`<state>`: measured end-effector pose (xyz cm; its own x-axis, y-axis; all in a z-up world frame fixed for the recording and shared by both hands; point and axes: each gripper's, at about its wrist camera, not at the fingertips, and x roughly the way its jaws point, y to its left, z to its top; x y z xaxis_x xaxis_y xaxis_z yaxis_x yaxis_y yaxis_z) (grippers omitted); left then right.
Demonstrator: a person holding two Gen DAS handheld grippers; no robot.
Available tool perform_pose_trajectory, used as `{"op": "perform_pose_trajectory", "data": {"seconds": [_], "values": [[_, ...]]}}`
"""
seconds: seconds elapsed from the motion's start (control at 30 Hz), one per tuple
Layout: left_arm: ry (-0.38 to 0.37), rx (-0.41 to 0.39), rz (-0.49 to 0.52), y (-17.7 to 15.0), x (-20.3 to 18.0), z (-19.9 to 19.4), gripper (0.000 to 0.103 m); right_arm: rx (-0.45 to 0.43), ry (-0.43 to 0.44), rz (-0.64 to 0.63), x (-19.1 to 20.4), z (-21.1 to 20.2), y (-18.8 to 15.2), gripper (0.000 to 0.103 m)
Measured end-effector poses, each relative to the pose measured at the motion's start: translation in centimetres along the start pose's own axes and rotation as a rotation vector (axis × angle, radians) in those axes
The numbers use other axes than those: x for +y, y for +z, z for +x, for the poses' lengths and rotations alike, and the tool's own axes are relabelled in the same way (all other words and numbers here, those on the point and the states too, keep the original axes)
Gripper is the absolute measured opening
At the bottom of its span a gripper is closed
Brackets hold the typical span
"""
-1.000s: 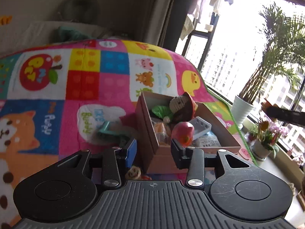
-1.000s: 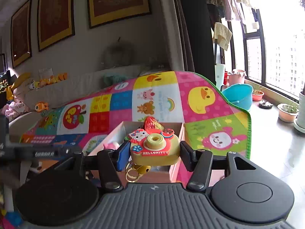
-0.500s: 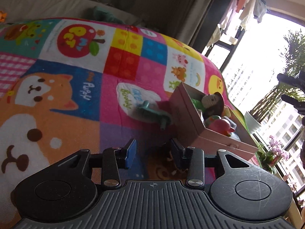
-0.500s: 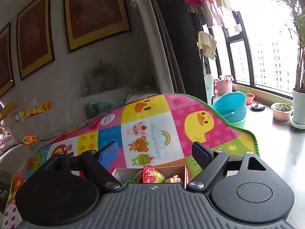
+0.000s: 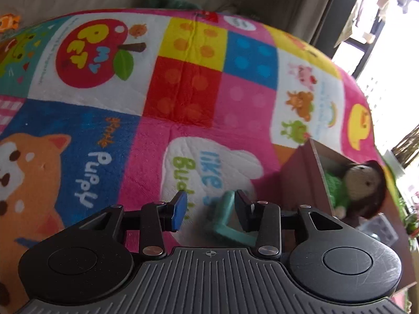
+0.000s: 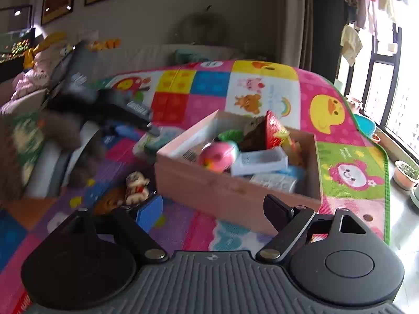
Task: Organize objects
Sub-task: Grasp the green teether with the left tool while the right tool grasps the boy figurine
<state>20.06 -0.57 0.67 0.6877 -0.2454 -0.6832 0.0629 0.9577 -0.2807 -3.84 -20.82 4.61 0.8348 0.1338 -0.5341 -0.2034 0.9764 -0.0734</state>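
A pink cardboard box (image 6: 230, 191) full of toys sits on the colourful play mat (image 6: 262, 89). It holds a pink ball (image 6: 218, 155), a white tray (image 6: 259, 161) and a knitted doll (image 5: 364, 183). In the left wrist view the box wall (image 5: 301, 172) is at the right. My left gripper (image 5: 210, 209) is open, with a teal toy (image 5: 225, 217) lying on the mat between its fingers. My right gripper (image 6: 213, 206) is wide open and empty, held before the box. A small figurine (image 6: 136, 185) lies on the mat left of the box.
The left arm and gripper (image 6: 104, 104) reach in from the left in the right wrist view. A sofa with plush toys (image 6: 42, 60) stands behind the mat. Plant pots (image 6: 406, 175) and a window are at the right, past the mat's edge.
The right gripper let go of the yellow toy camera over the box, opened wide and pulled back. The left gripper swung left and down onto the teal toy.
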Motion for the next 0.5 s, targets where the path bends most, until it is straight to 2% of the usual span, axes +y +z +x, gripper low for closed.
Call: {"op": "perform_pose_trajectory", "data": {"seconds": [0.1, 0.17, 0.27, 0.37, 0.5], "values": [[0.015, -0.003, 0.062, 0.0, -0.4, 0.6, 0.048, 0.008, 0.024, -0.039, 1.2, -0.5, -1.6, 0.085], [0.023, 0.003, 0.159, -0.7, -1.1, -0.5, 0.047, -0.003, 0.017, -0.074, 1.5, -0.8, -2.1, 0.085], [0.043, 0.031, 0.284, -2.7, -1.5, -2.0, 0.044, 0.008, 0.032, -0.057, 1.0, -0.7, -2.2, 0.085], [0.037, 0.04, 0.347, -4.7, -0.8, -4.0, 0.043, 0.018, 0.041, -0.031, 0.9, -0.5, -2.1, 0.085], [-0.014, 0.055, 0.386, -7.9, 0.9, -8.2, 0.041, 0.013, 0.083, -0.022, 1.1, -0.8, -1.8, 0.085]]}}
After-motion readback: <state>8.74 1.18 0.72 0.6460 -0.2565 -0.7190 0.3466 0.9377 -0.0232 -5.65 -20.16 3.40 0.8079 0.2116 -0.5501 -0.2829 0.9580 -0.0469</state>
